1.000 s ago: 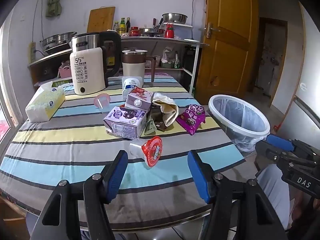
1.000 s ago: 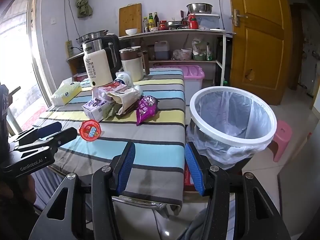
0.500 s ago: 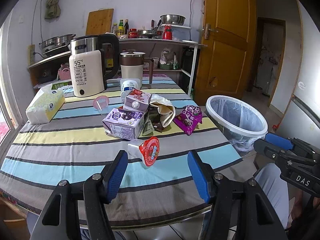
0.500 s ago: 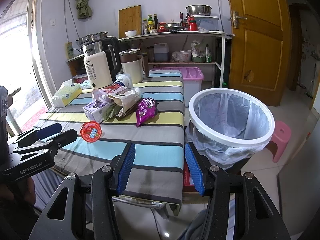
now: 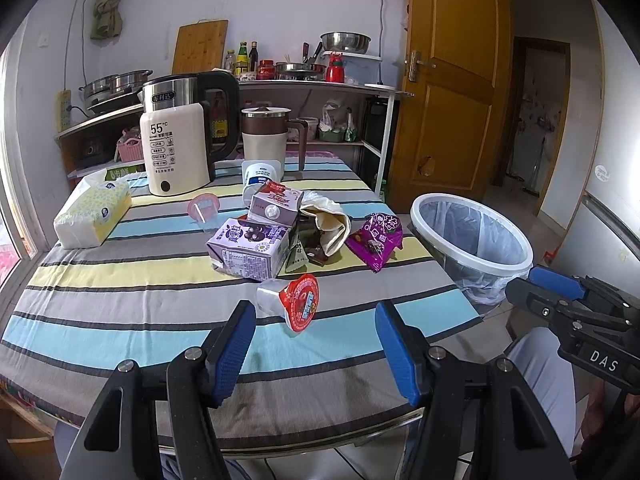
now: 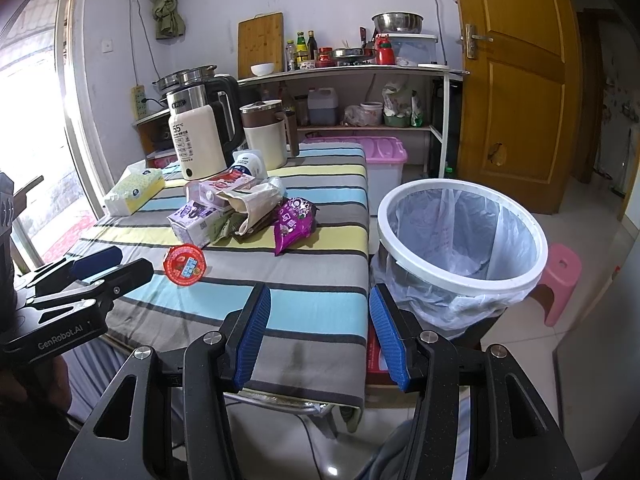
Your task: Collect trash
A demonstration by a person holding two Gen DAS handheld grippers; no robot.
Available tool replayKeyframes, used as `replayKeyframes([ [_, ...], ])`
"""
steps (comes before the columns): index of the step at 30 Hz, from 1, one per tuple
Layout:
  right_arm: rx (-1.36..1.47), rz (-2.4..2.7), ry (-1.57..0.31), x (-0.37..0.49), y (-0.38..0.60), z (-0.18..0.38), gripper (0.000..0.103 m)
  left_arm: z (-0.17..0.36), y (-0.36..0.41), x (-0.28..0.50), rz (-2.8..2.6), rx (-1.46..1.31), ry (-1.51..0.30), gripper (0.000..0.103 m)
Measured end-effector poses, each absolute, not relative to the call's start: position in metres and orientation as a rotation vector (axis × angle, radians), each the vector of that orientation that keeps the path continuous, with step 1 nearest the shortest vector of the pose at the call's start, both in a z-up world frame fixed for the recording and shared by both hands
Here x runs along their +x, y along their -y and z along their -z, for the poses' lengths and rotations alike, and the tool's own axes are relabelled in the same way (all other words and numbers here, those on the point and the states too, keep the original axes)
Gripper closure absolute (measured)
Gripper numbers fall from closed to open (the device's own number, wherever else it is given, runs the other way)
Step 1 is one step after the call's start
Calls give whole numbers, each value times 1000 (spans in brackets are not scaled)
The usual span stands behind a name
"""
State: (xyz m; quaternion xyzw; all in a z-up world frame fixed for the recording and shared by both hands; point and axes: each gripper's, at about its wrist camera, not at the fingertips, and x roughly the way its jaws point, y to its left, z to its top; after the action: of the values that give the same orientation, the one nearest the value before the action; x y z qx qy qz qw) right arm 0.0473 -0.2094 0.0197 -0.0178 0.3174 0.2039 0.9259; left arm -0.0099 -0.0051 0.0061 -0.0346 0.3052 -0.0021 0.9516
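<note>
A heap of trash lies mid-table: a purple milk carton [image 5: 250, 252], a second carton [image 5: 274, 206], a crumpled beige bag [image 5: 326, 226], a purple snack packet [image 5: 376, 240] and a tipped jelly cup with a red lid [image 5: 298, 306]. My left gripper [image 5: 314, 340] hovers open just short of that cup, nothing between its blue pads. My right gripper [image 6: 318, 330] is open too, over the table's near right corner. A white-rimmed bin [image 6: 462, 236] lined with a clear bag stands on the floor right of the table.
A white kettle [image 5: 176, 152], a brown-lidded jug [image 5: 266, 138], a tissue pack [image 5: 94, 214], a pink cup [image 5: 204, 210] and a white bottle [image 5: 258, 176] stand behind the heap. Beyond are shelves of kitchenware, a pink storage box [image 6: 382, 160], a wooden door [image 5: 452, 92] and a pink stool [image 6: 560, 280].
</note>
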Motion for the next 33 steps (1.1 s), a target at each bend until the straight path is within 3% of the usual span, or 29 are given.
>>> replayKeyframes([
  [33,-41,-418,-643,42,207,-23,50,-9,7,-16,11,-83,-607,41],
])
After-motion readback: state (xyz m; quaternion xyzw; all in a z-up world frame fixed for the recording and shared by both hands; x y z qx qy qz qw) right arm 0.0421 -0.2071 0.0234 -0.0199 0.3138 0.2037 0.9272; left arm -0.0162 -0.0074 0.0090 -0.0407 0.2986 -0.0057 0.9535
